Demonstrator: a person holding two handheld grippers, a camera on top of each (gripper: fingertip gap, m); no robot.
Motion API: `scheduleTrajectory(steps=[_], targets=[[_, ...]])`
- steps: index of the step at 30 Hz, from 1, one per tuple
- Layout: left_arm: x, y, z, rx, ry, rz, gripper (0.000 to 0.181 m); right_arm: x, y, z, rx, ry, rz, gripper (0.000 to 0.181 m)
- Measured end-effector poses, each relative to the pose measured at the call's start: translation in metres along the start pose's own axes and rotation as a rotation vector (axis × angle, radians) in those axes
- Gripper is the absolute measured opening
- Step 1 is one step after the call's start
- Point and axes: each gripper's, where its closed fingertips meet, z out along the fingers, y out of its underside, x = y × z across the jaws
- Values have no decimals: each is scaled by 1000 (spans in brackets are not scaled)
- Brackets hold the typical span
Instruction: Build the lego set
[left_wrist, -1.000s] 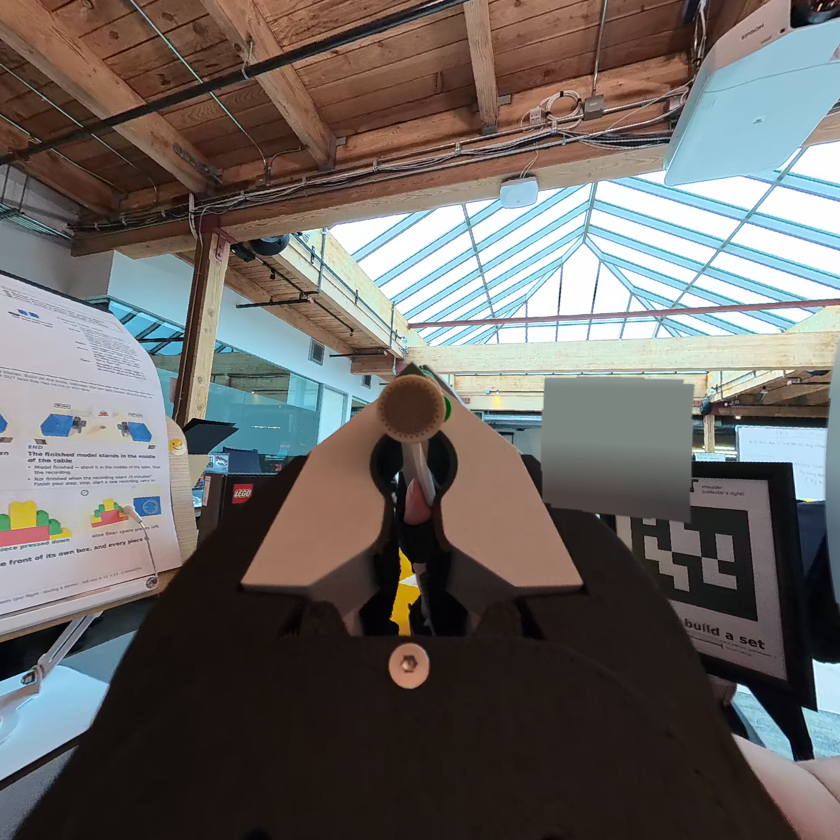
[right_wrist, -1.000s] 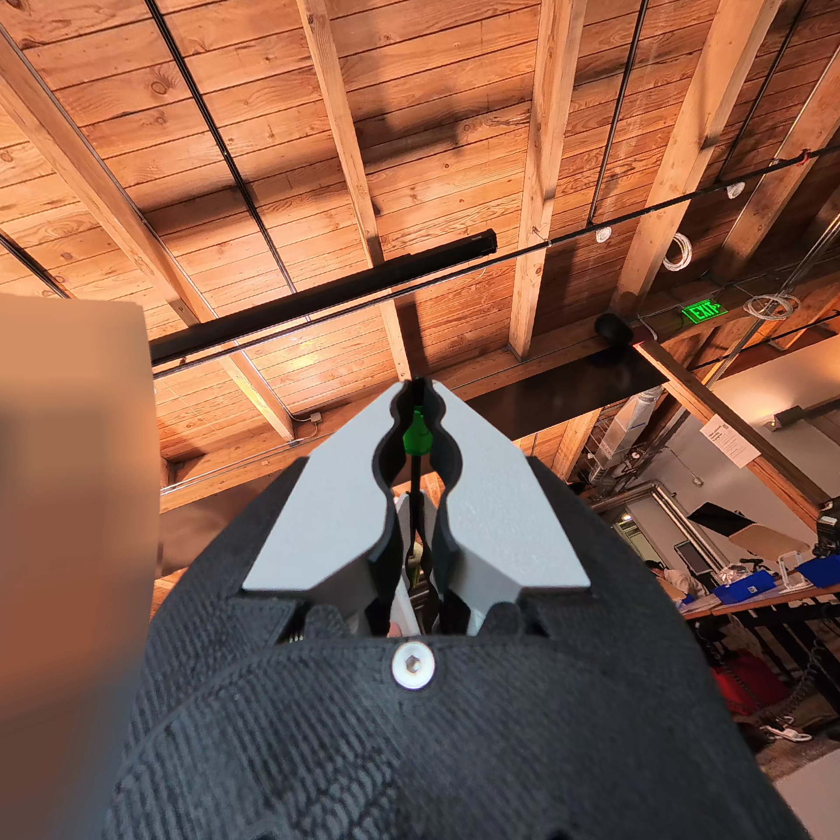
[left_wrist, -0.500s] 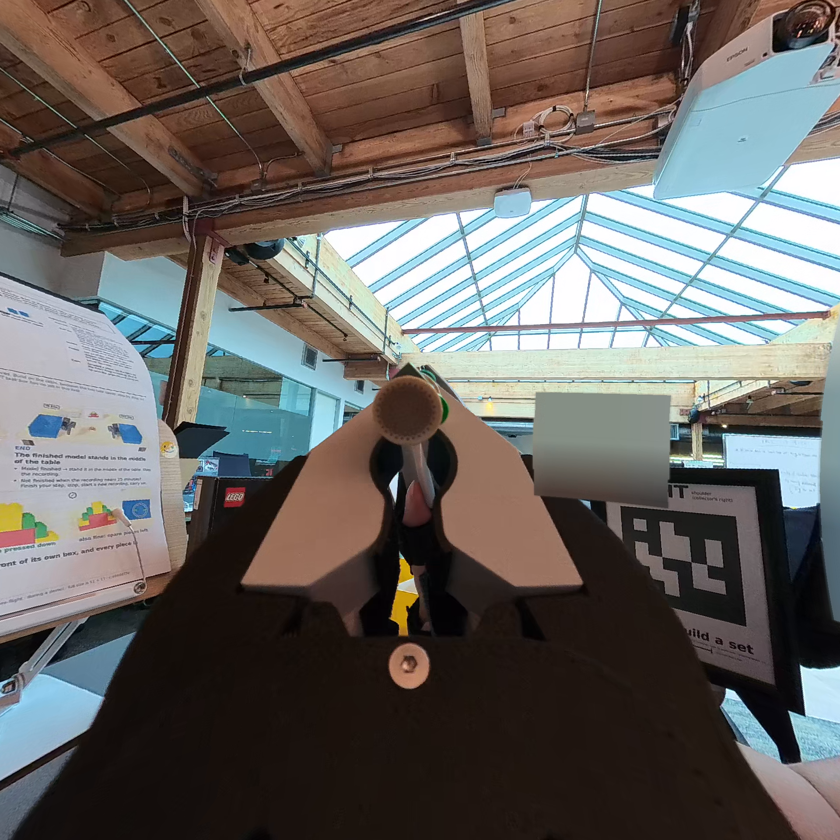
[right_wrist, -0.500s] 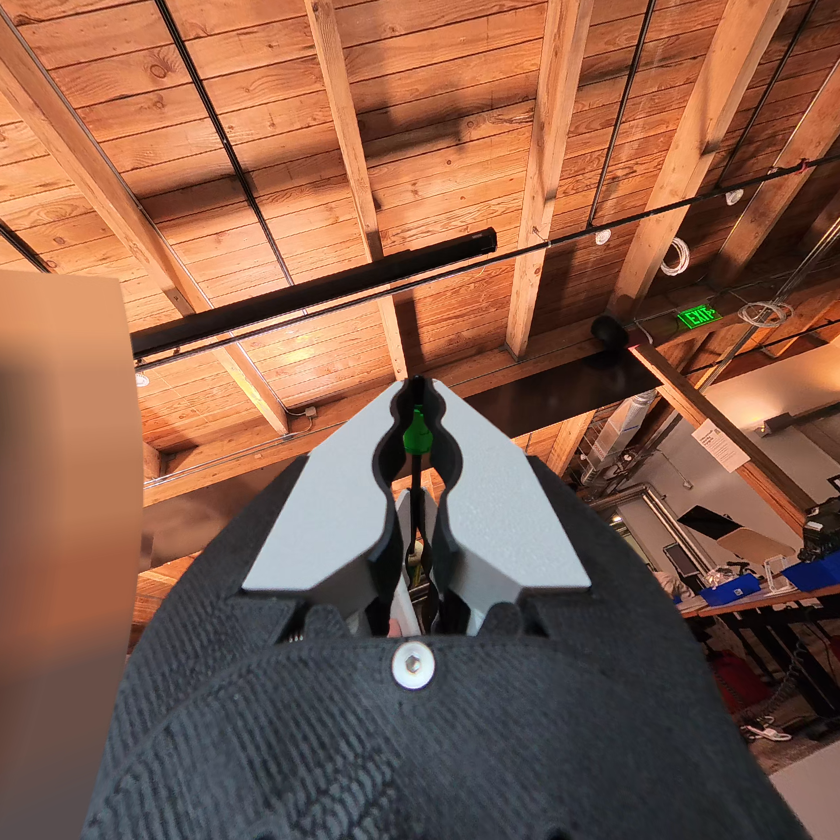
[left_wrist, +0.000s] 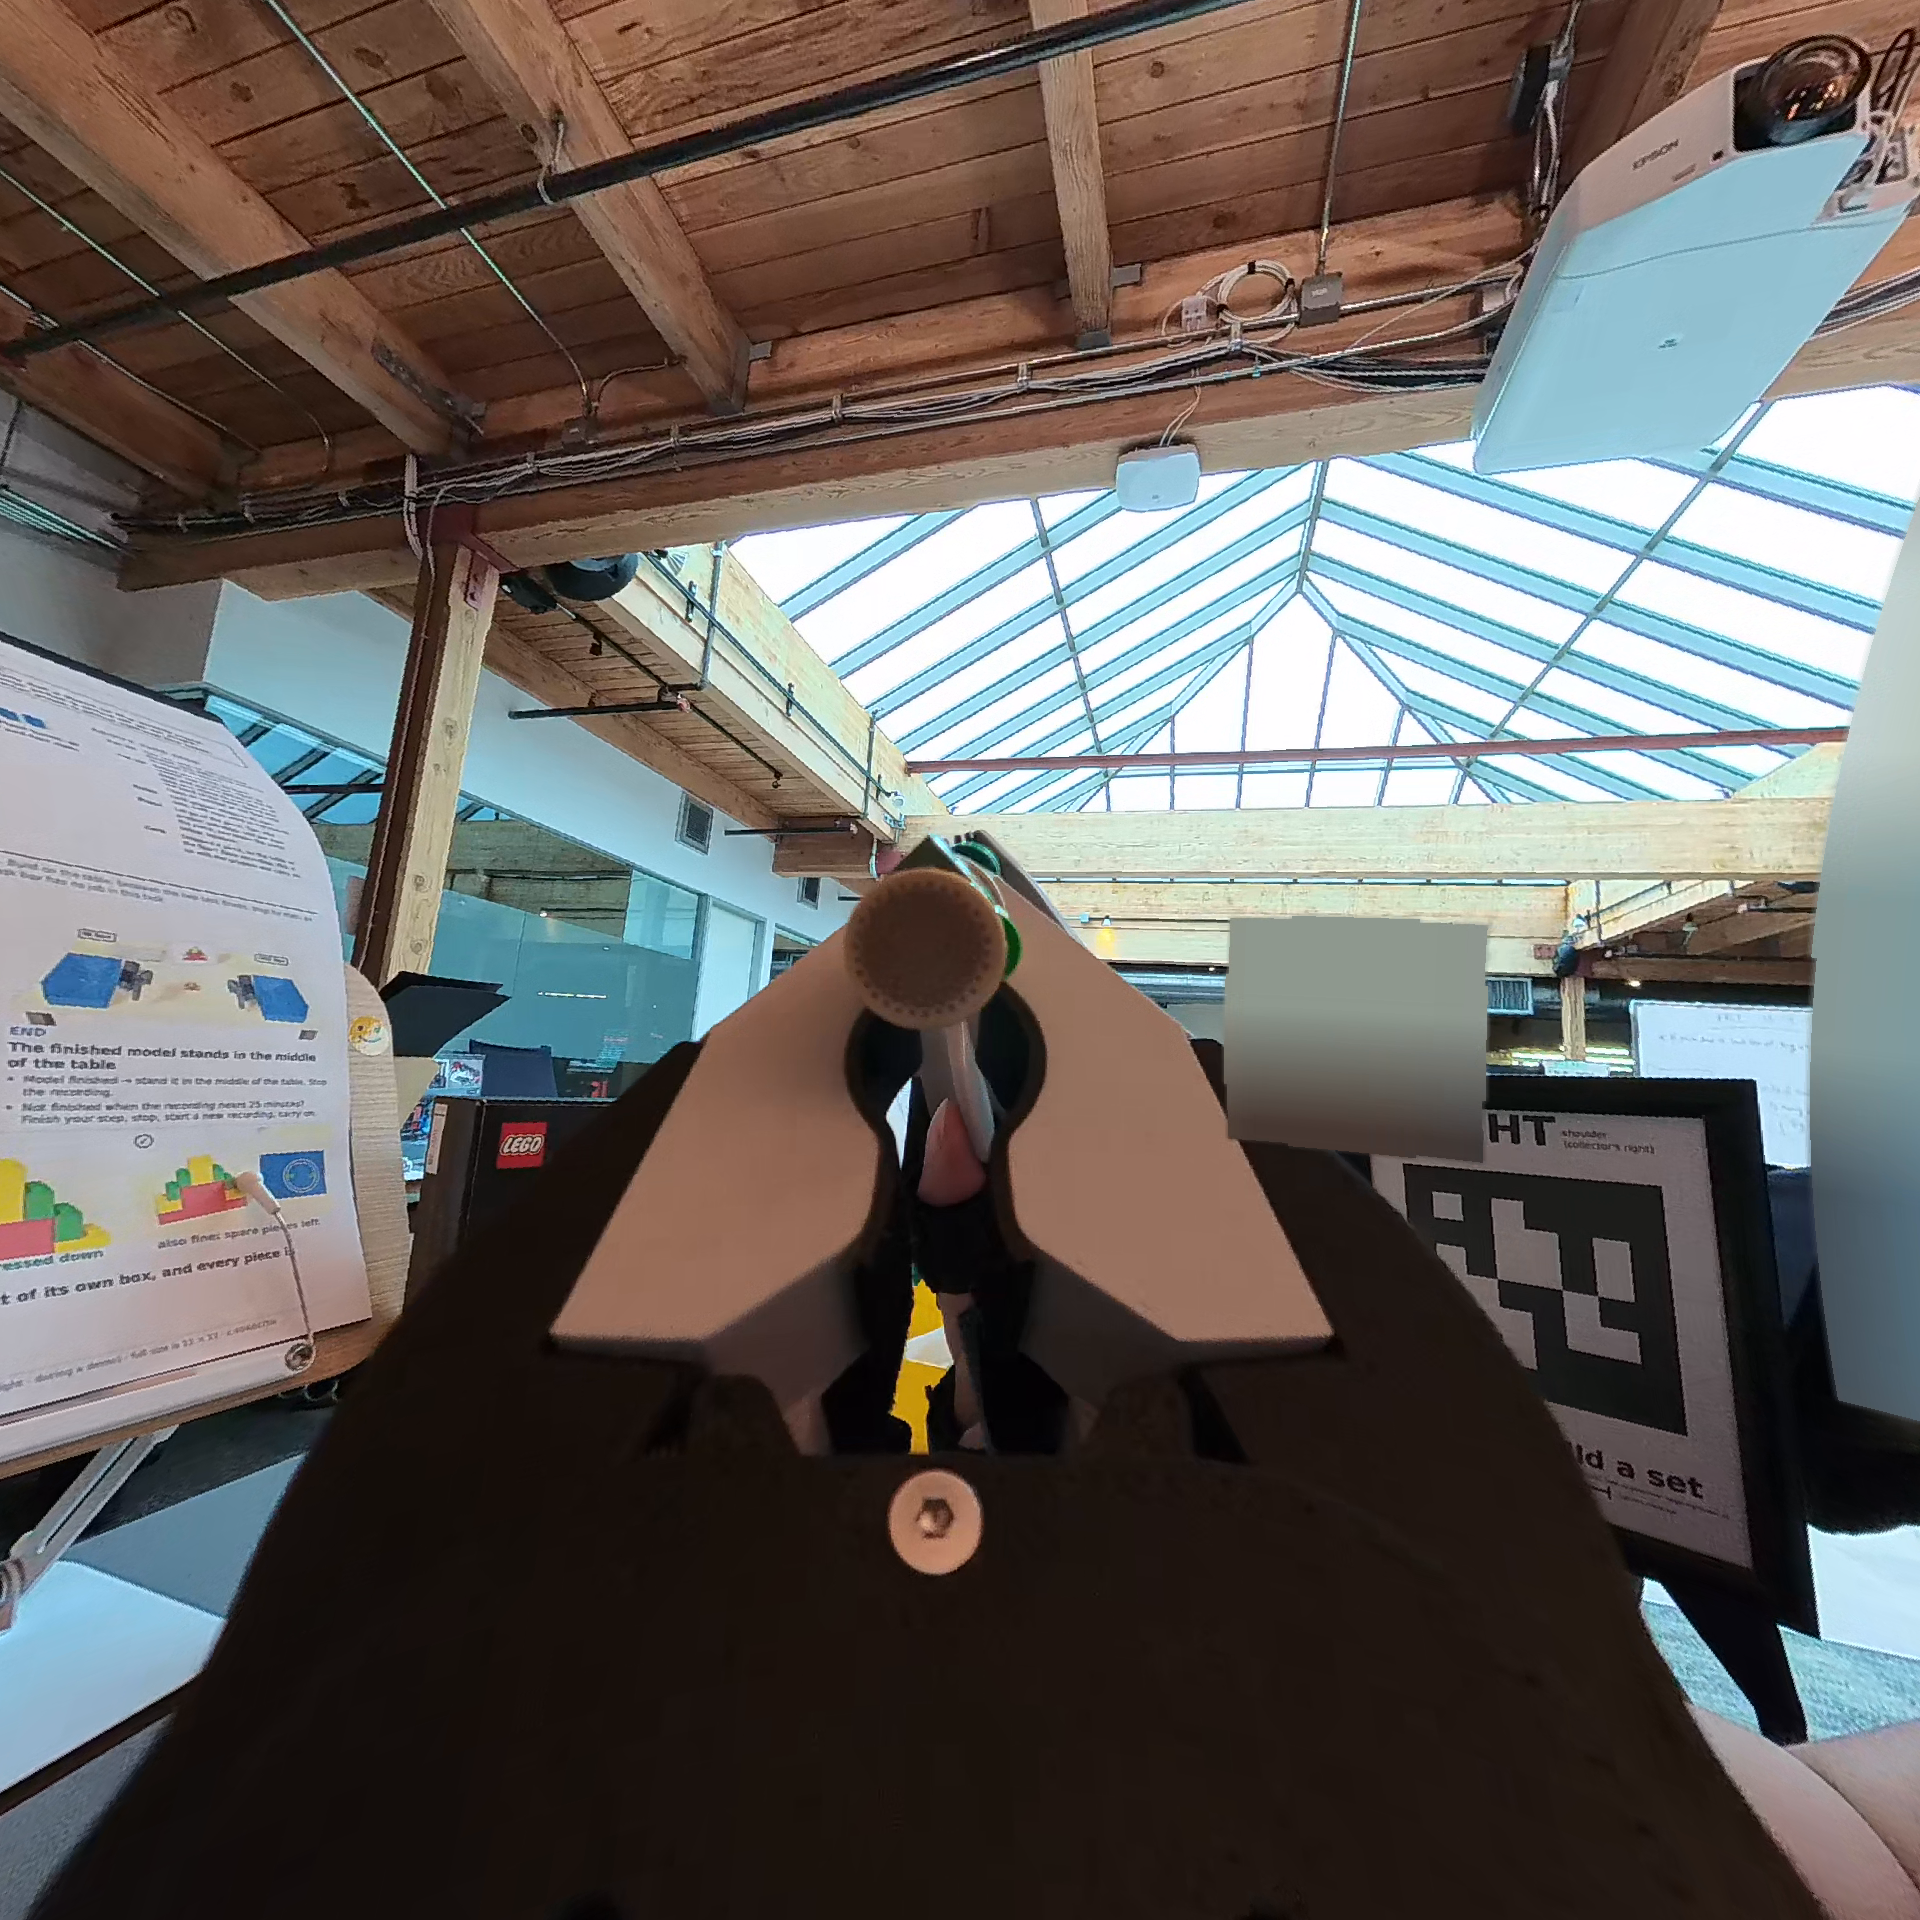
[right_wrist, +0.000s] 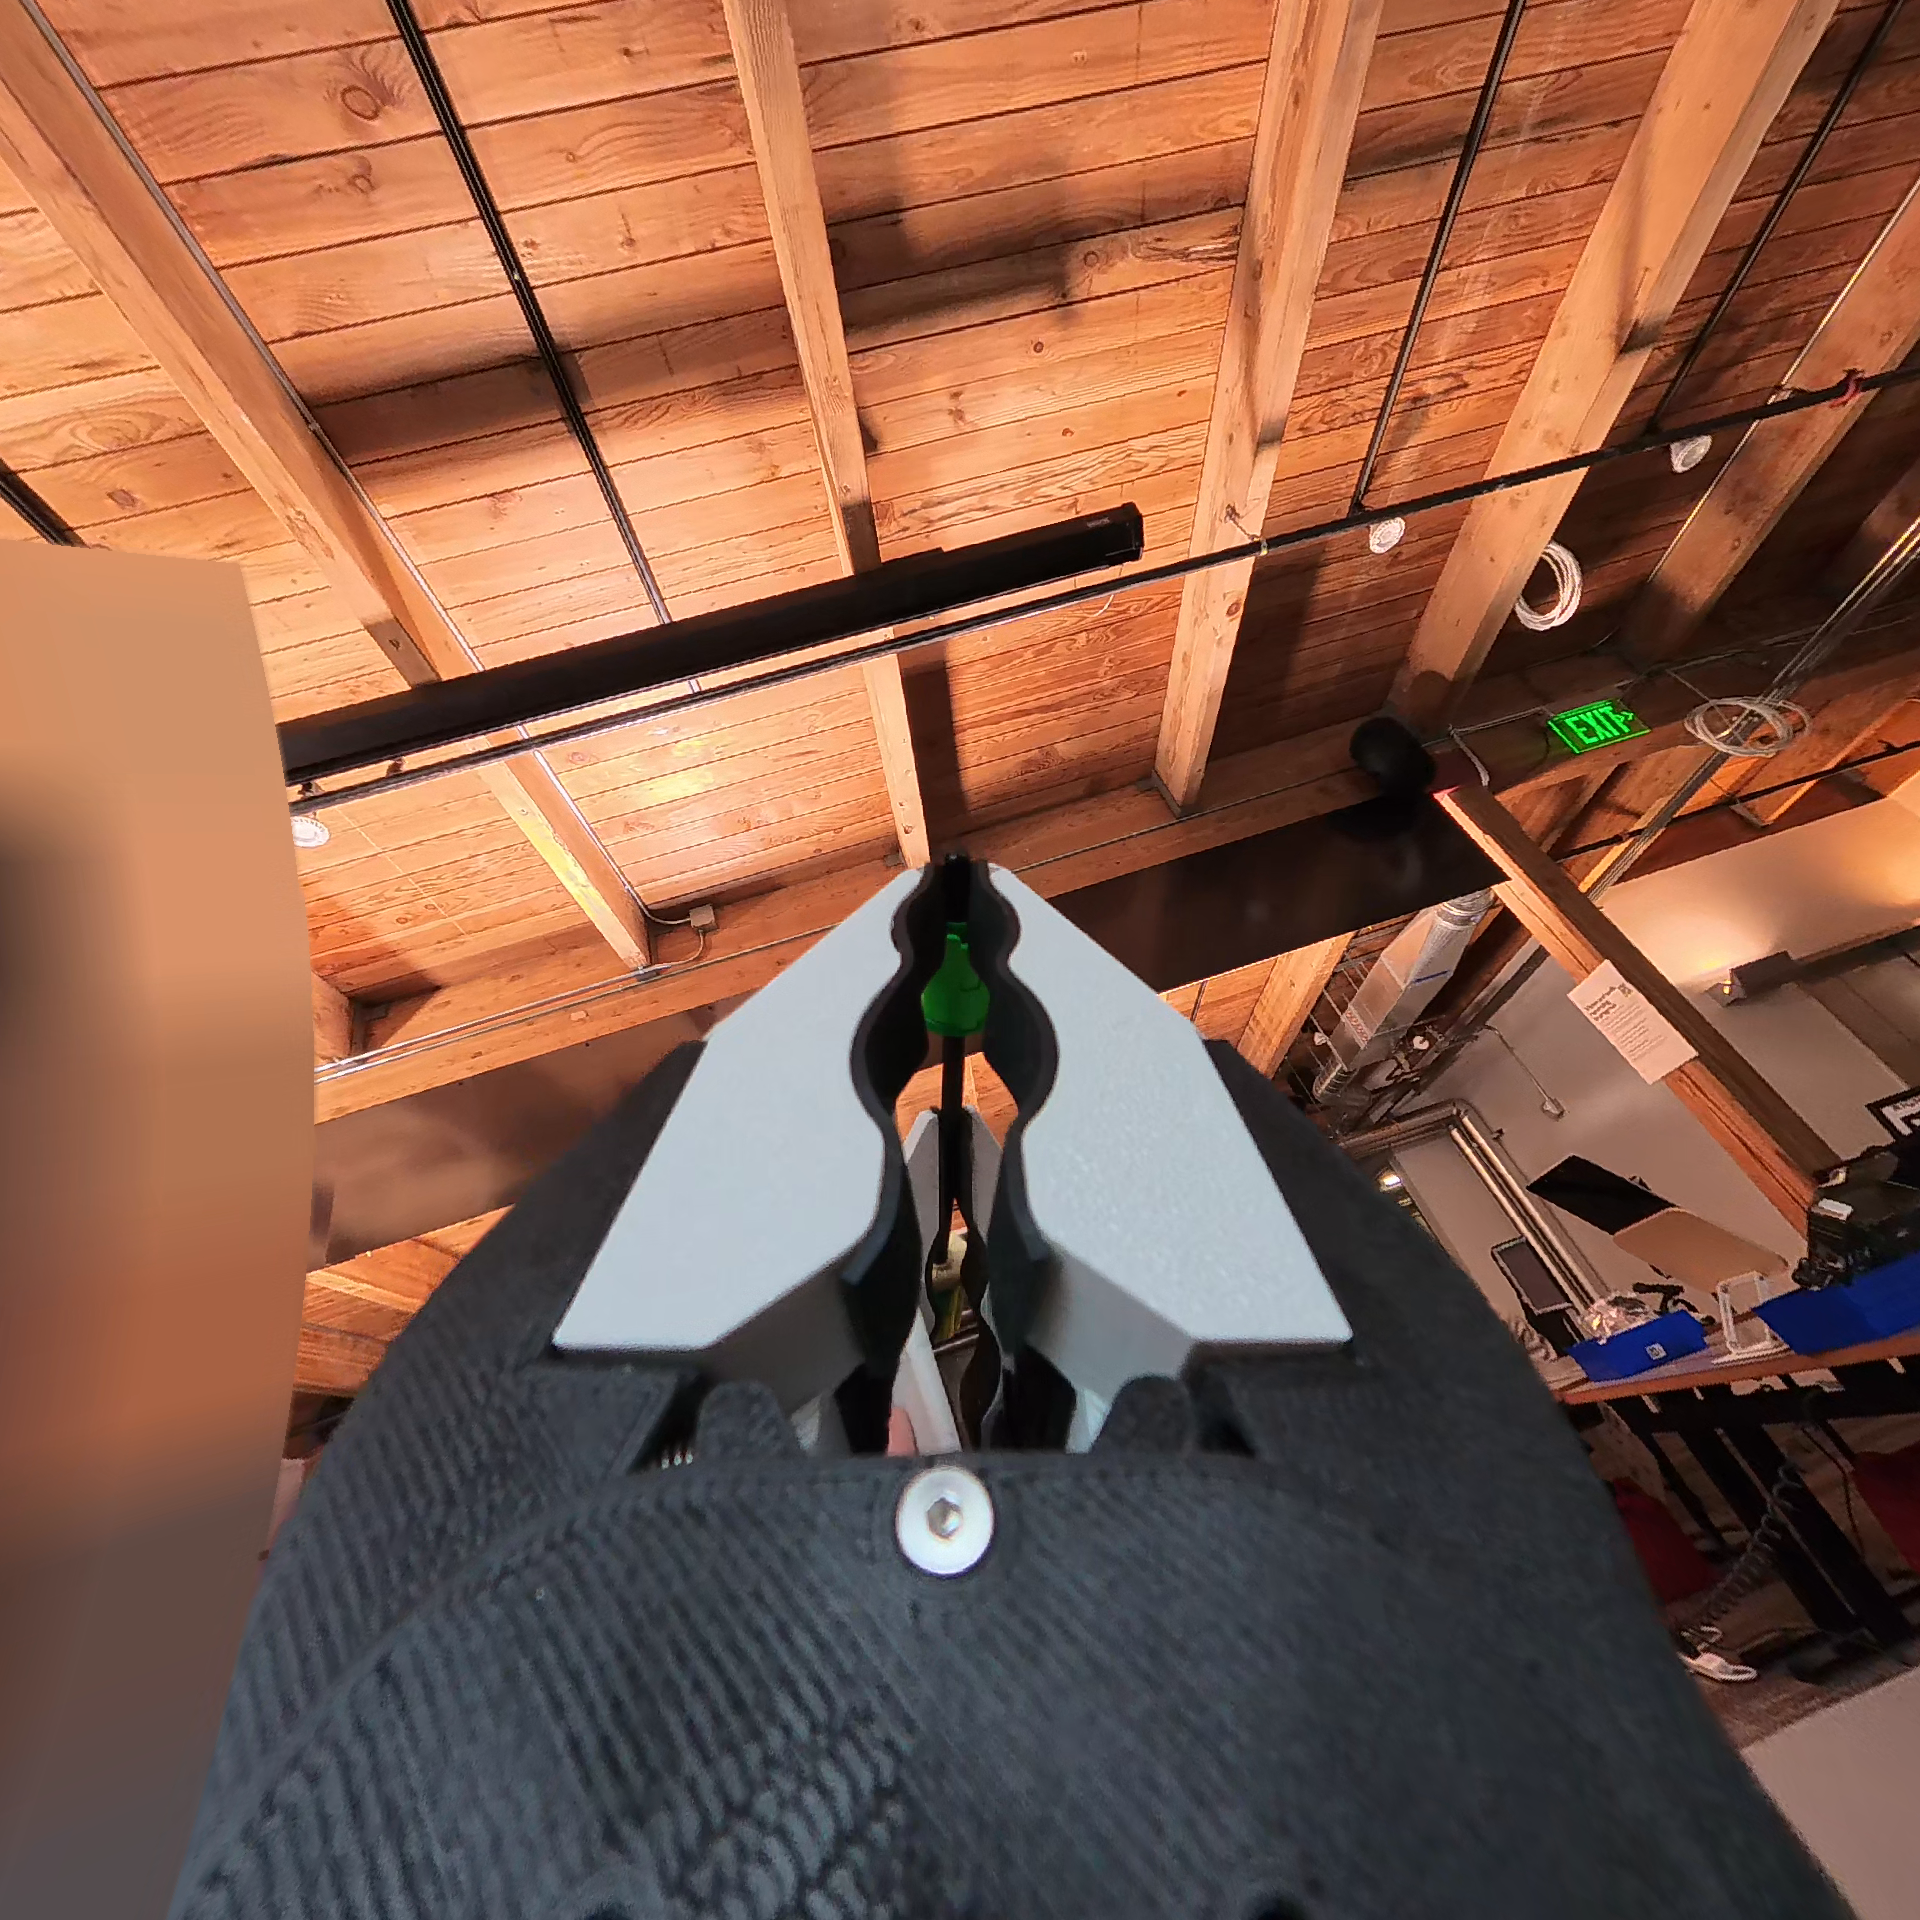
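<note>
Both claws pointed upward, the left claw (left_wrist: 940, 935) clenched on a tan disc piece (left_wrist: 923, 953), the right claw (right_wrist: 954, 883) clenched on a green-tipped piece (right_wrist: 954, 1000), likely mating them overhead

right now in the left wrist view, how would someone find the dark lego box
Start at the big white instruction sheet on its stand at the left edge. Just right of its lower corner, behind the left hand-held gripper, stands the dark box. It alone bears a small red square logo, unlike the black-framed sign with blocky black-and-white markings on the right.
</note>
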Motion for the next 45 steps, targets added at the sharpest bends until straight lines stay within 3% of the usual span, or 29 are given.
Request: scheduleTrajectory(steps=[27, 31, 38, 45], targets=[[-3, 2, -2, -4, 9, -21, 5, 3, 4, 2, -44, 18, -35, 7], [-2, -3, 1, -5, 96, -100, 3, -5, 2, 6, -71, -10, -108, 5], [-9, 3, 2, -47, 120, -201, 7, -3, 10, 6, -135, -27, -152, 4], [-9, 8, 1, -21, 191, -342, 20, -15, 10, 10, -190, -50, -277, 4]])
